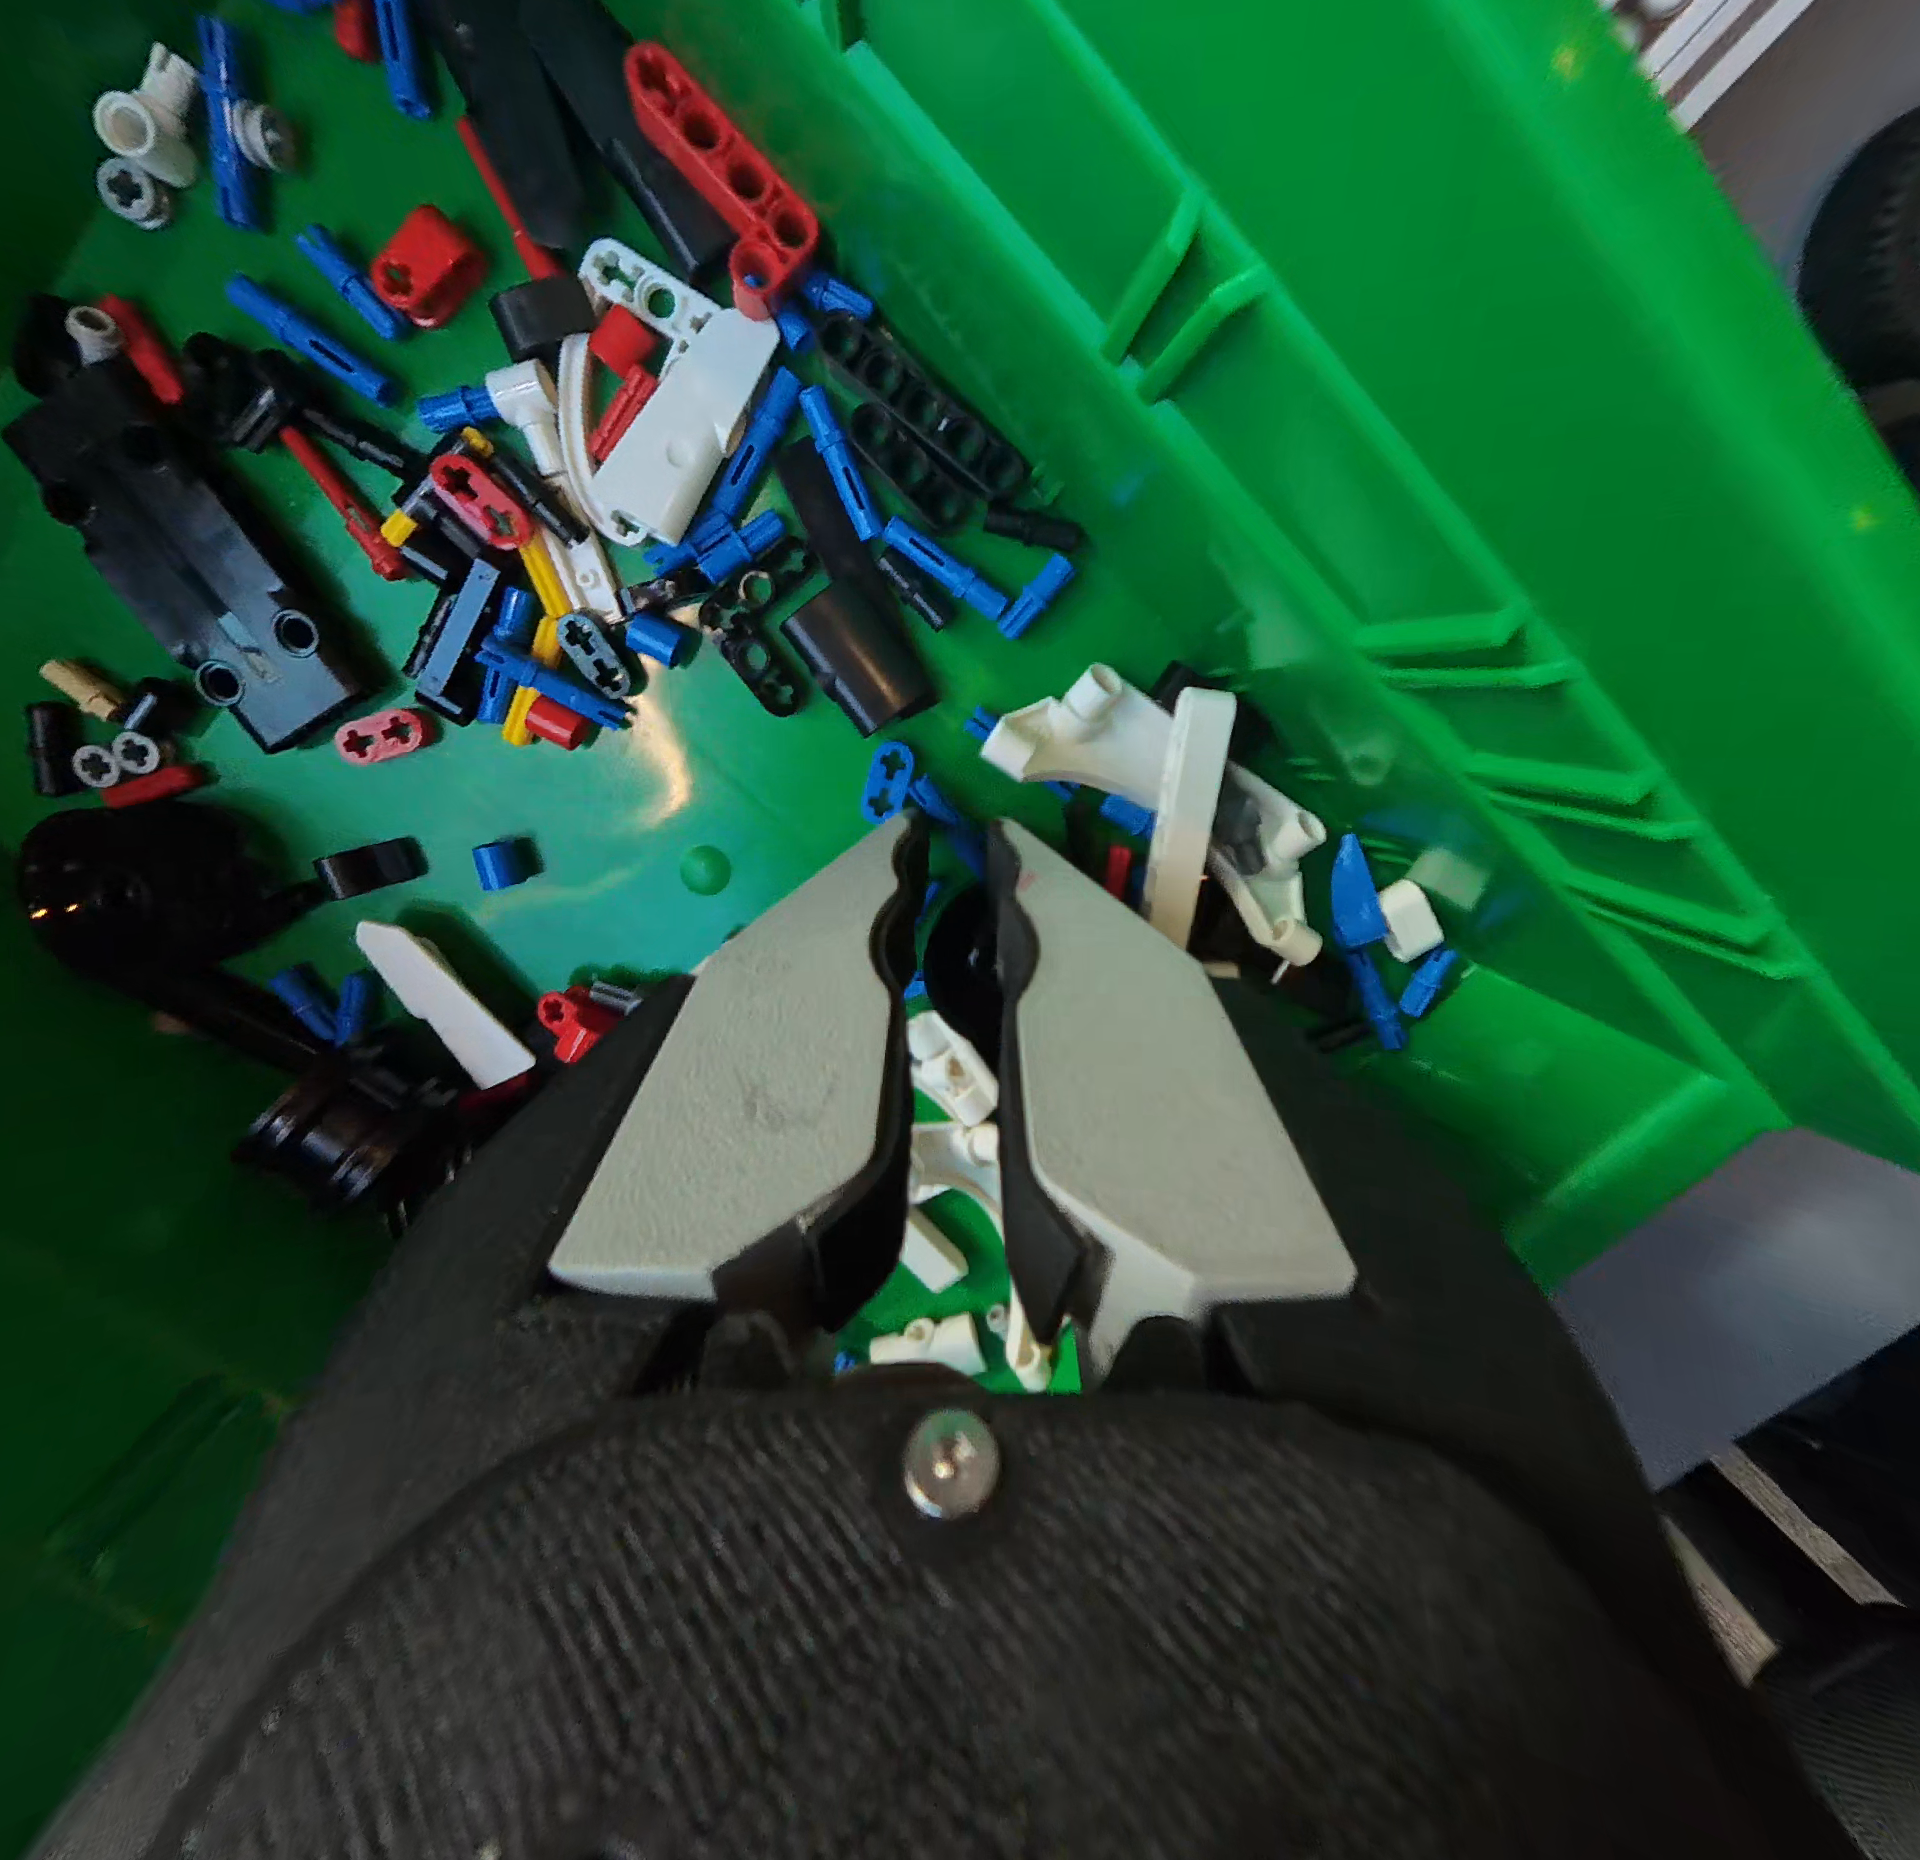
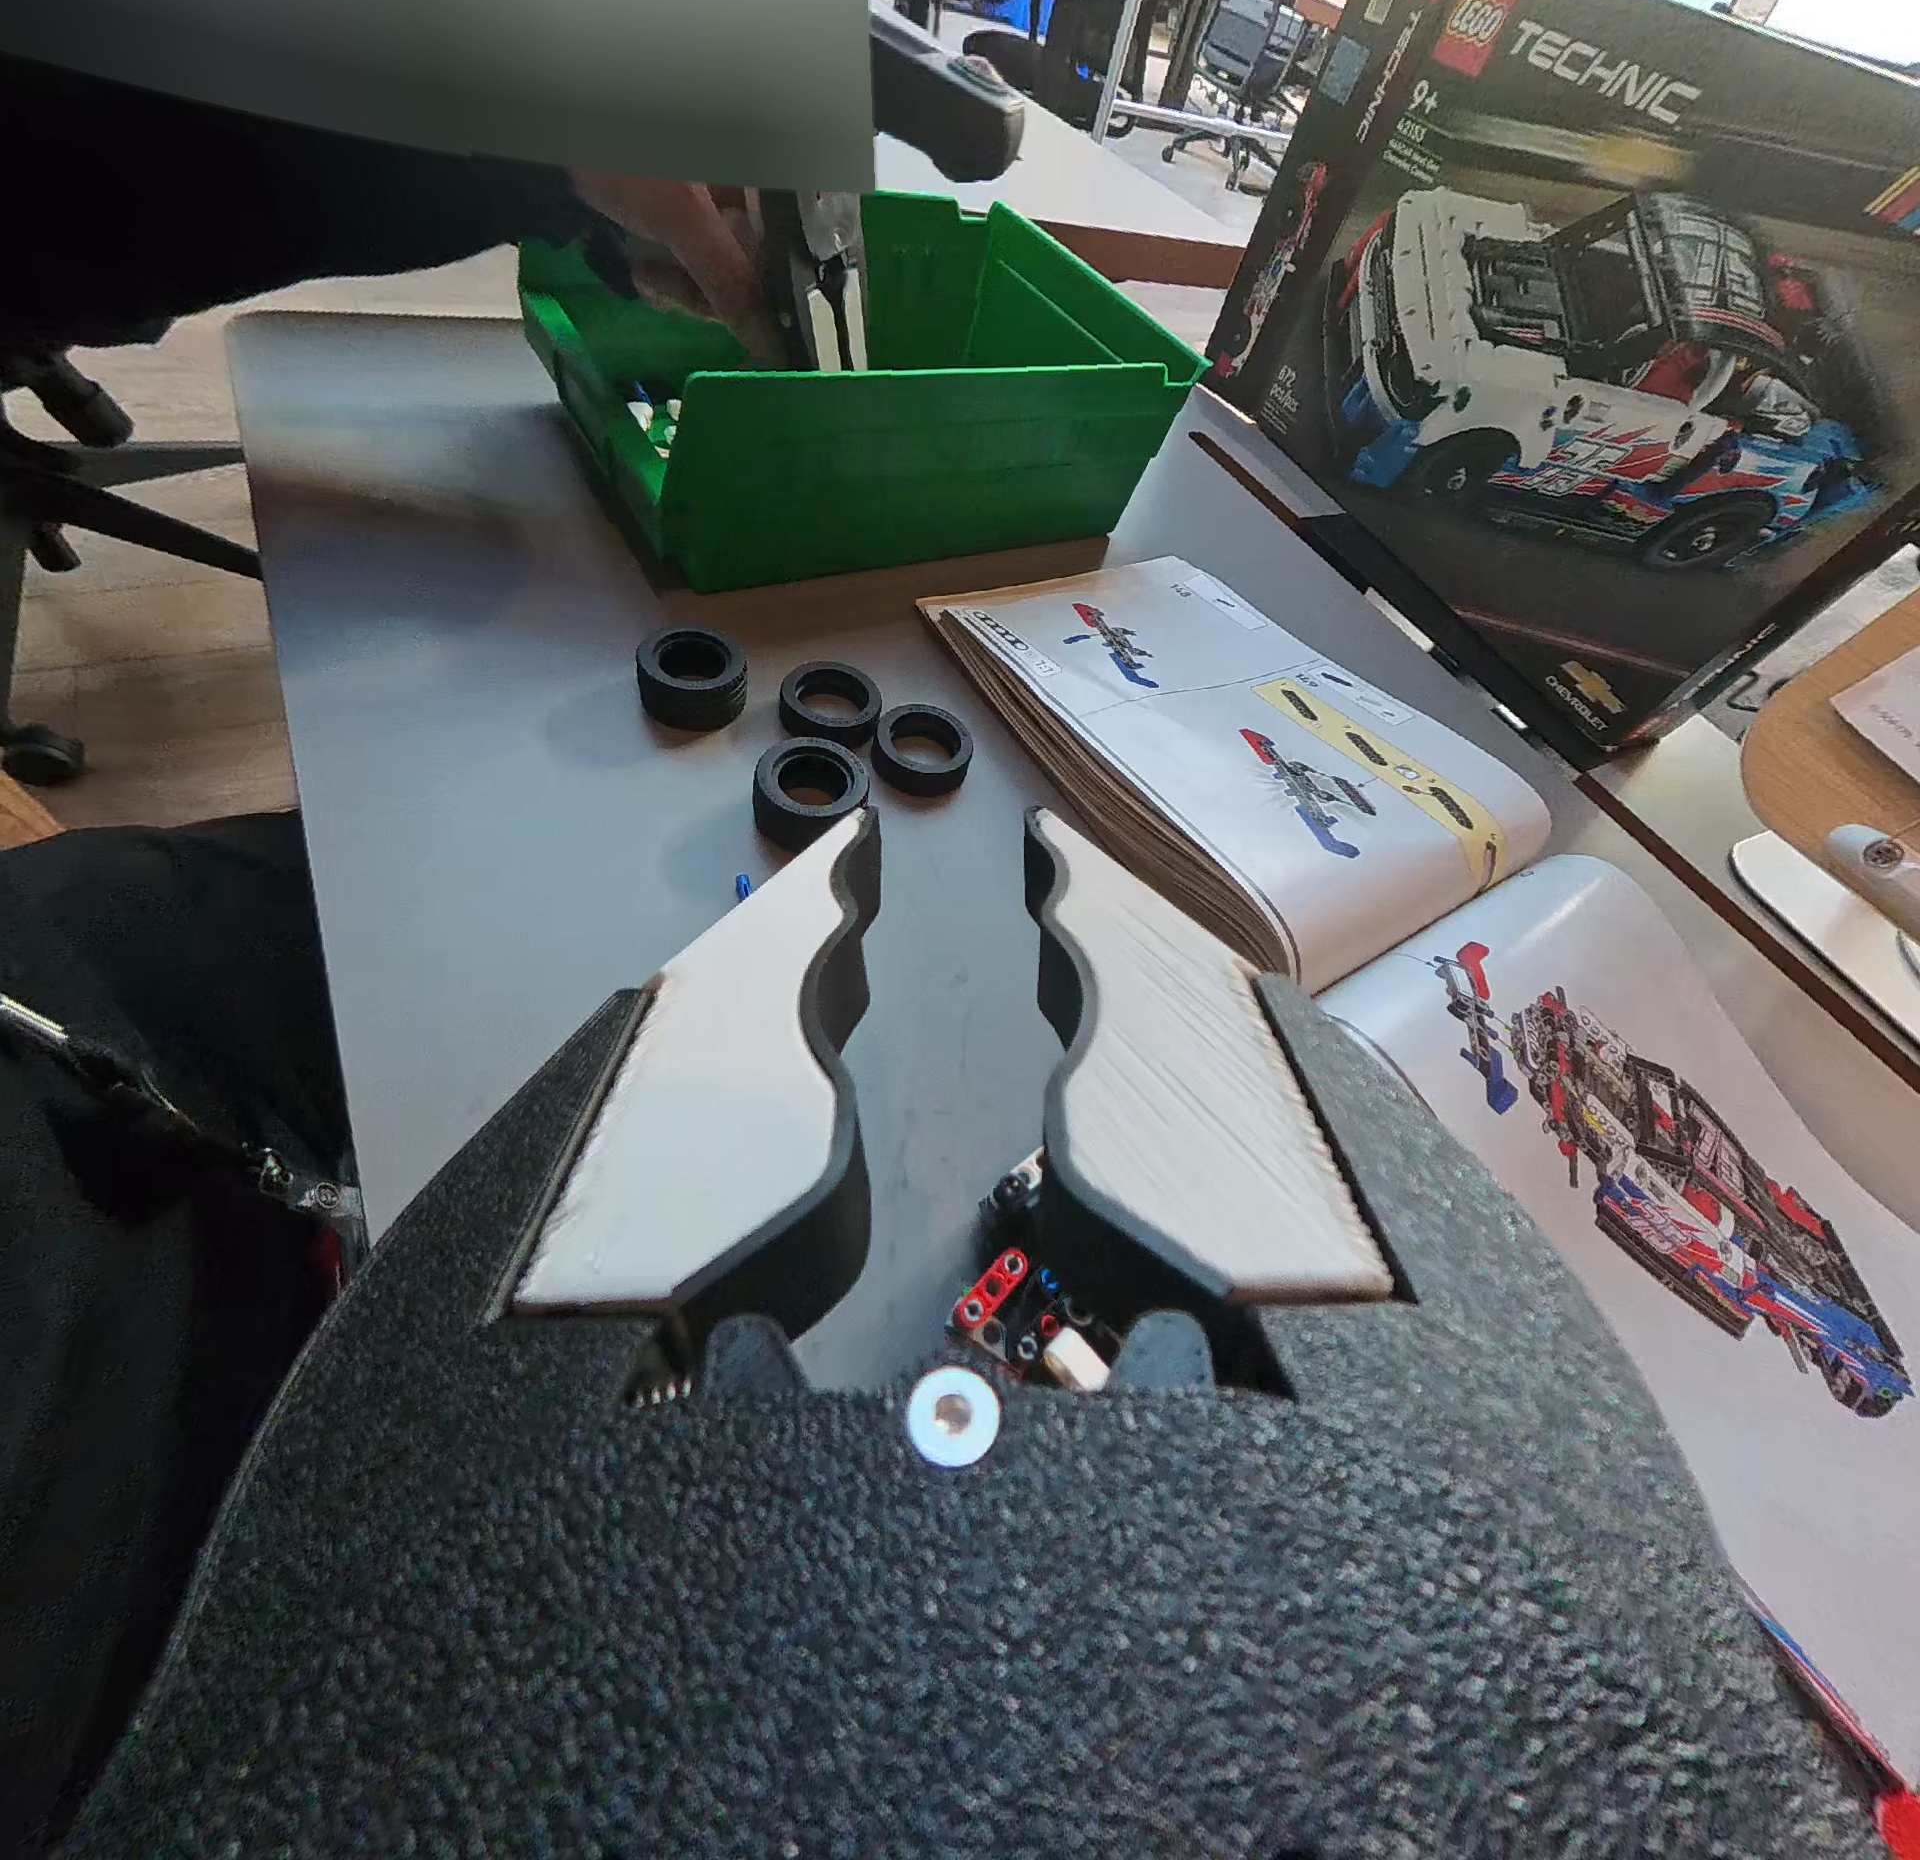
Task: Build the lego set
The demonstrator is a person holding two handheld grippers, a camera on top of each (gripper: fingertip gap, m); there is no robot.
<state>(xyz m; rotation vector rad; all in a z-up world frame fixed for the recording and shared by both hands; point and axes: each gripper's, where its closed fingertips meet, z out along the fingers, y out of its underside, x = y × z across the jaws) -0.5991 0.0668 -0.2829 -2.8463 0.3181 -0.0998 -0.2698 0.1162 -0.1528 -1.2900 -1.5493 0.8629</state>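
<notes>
Left tongs [image 1: 951, 834] sit low inside the green bin [image 1: 1351, 376], jaws parted by a narrow gap, nothing gripped. Between and just under the tips: a black round piece [image 1: 961, 953], with white curved pieces [image 1: 951, 1083] showing through the gap nearer the camera. Just beside the tips, toward the bin wall, a tangle of white panel pieces [image 1: 1174, 782] and blue pins [image 1: 1361, 906]. Farther off, the main scatter of loose parts [image 1: 582, 522] on the bin floor, well apart from the tips.

Risk, judged: parts are crowded here, so closing could catch two pieces at once or flick a small pin away; the narrow gap may also ride over the round piece rather than seat on it.

Right tongs [image 2: 951, 823] hover over the worktop [image 2: 436, 771], jaws wide apart, empty. A partly built assembly [image 2: 1013, 1301] lies below, near their base. Four black tyres [image 2: 810, 787] lie just past the tips, then the open instruction book [image 2: 1247, 771], then the bin.
</notes>
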